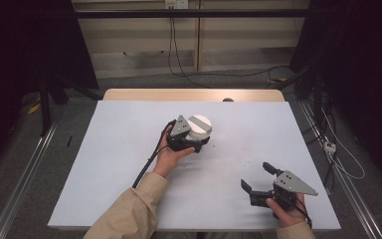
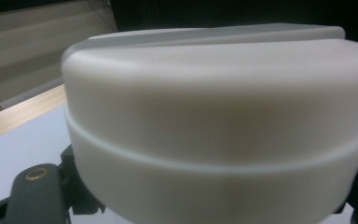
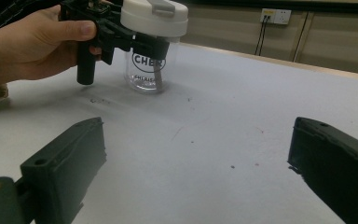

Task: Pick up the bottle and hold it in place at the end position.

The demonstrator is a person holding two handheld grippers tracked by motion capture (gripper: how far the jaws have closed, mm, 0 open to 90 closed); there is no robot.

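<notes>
One clear jar (image 1: 197, 133) with one white lid (image 1: 199, 123), two grippers, one table (image 1: 129, 149).

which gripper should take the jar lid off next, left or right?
Probably the right gripper: its jaws stand open on bare table, apart from the jar. The left gripper is already closed around the jar just under the white lid, so it looks better placed to steady it.

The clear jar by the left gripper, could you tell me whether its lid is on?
On: the white lid sits level atop the clear jar.
</notes>
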